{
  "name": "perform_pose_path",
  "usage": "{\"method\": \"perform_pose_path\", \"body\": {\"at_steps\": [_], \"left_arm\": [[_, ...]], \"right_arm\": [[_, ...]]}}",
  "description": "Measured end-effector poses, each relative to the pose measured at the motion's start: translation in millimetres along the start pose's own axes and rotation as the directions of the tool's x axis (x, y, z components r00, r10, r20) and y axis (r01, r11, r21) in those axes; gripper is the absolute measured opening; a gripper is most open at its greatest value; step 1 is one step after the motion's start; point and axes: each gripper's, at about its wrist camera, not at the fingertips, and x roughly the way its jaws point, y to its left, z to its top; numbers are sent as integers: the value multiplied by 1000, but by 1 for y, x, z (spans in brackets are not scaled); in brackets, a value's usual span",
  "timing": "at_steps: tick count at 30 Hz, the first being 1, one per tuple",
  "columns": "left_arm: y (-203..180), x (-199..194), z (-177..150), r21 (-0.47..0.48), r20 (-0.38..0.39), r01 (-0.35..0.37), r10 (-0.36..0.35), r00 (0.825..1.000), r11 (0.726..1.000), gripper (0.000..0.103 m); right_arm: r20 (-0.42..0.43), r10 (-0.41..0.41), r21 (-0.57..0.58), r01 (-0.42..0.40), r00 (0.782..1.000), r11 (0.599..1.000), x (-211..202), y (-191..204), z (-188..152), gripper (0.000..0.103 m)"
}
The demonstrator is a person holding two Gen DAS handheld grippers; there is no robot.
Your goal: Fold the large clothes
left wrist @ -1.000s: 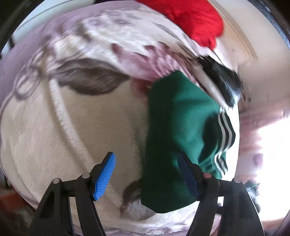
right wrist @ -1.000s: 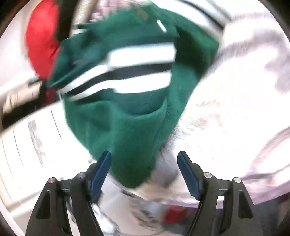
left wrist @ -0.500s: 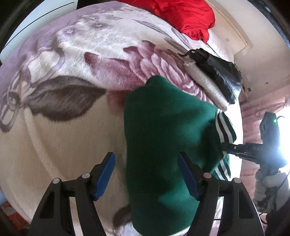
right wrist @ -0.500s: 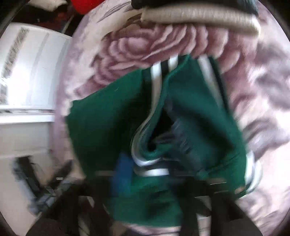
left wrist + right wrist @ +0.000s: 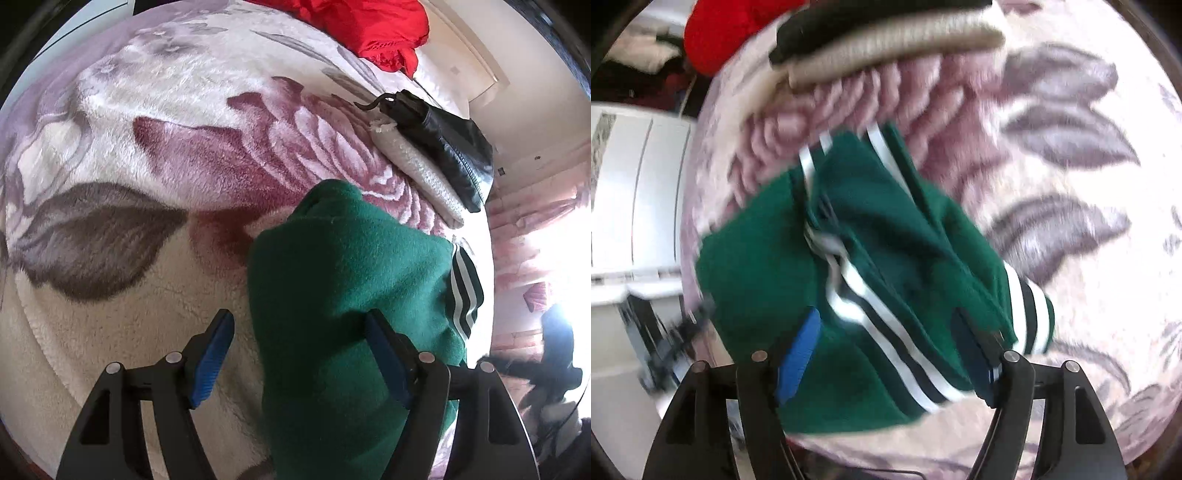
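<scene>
- Left gripper (image 5: 299,354) hovers over the green garment (image 5: 351,280), jaws opening, one pad beside its edge, nothing pinched.
- Right gripper (image 5: 886,354) hangs above the striped folds, jaws opening, gripping nothing.
- Garment lies bunched on the floral blanket (image 5: 147,155), near folded clothes (image 5: 436,155).
- Best next: pinch matching edges, then smooth flat before creasing.

The right wrist view is smeared by motion, so the white stripes on the green garment (image 5: 871,266) run together and its folds cannot be sorted out. In the left wrist view the garment's lower end runs off the bottom edge behind the fingers (image 5: 212,356). Glare at the right washes out a dark shape (image 5: 554,354) too blurred to identify. The red cloth (image 5: 369,26) is cropped at the top.
</scene>
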Motion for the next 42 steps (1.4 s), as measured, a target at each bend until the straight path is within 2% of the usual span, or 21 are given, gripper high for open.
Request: {"method": "perform_pose_path", "body": {"at_steps": [2,3,4,5,6,8,10,13,16,18,19,22,23,27,28,30,31,34,36,40,42], "left_arm": [[-3,3,1,0,9,-11,11,1000,1000,73],[-3,5,3,2,12,-20,20,1000,1000,73],[-4,7,3,7,18,-34,34,999,999,73],[-6,9,3,16,26,-47,47,999,999,73],[-7,11,3,26,34,-60,59,998,998,73],[-8,14,5,35,38,-63,62,997,997,73],[-11,18,6,28,30,-54,53,998,998,77],[-18,21,8,32,27,-70,69,997,997,77],[-19,17,8,16,19,-95,95,995,995,77],[-17,11,9,0,19,-107,107,994,994,76],[-16,8,9,-6,23,-112,112,993,994,76],[-14,3,7,-32,35,-125,126,991,992,76],[-12,4,6,-44,36,-124,126,991,991,76],[-10,11,5,-78,51,-128,132,990,989,76],[-10,12,6,-80,55,-131,135,989,988,77],[-11,15,6,-83,63,-143,148,987,986,77],[-10,15,6,-89,65,-143,149,987,986,77],[-7,18,5,-111,62,-89,97,993,990,77],[-12,22,6,-107,55,-51,57,997,993,77],[-22,24,9,-86,44,-71,75,996,994,77],[-16,19,9,-142,28,-26,30,999,990,77]], "right_arm": [[-120,-46,-47,41,992,998,28,-1,-14,72],[-143,-66,-54,59,987,997,41,-4,-20,59],[-118,-107,-65,100,987,993,46,-5,-26,22],[-85,-126,-53,122,988,991,43,-9,-30,11],[-54,-98,-17,98,994,995,37,-12,-31,8],[79,-60,94,53,995,994,1,-33,-44,6],[128,-68,178,44,989,983,-15,-57,-60,5],[48,-53,303,36,997,952,8,-96,-76,5],[-50,-20,285,33,999,958,29,-99,-66,7],[-51,14,274,0,999,962,15,-96,-54,12],[-39,27,258,-16,999,966,0,-94,-47,19],[54,88,185,-97,995,978,-33,-82,-24,67],[71,112,153,-122,991,981,-36,-75,-14,73],[29,191,17,-192,981,981,-3,-41,37,73],[3,230,12,-230,973,973,15,-32,48,71],[-82,296,2,-296,952,955,45,-19,57,19],[-105,272,-43,-278,956,960,53,-6,58,3],[-14,171,-152,-171,985,973,32,9,52,2],[67,120,-131,-111,991,985,11,-5,62,2],[-6,57,-58,-57,998,997,30,-28,69,2],[32,22,-96,-18,999,995,18,-20,68,2]]}}
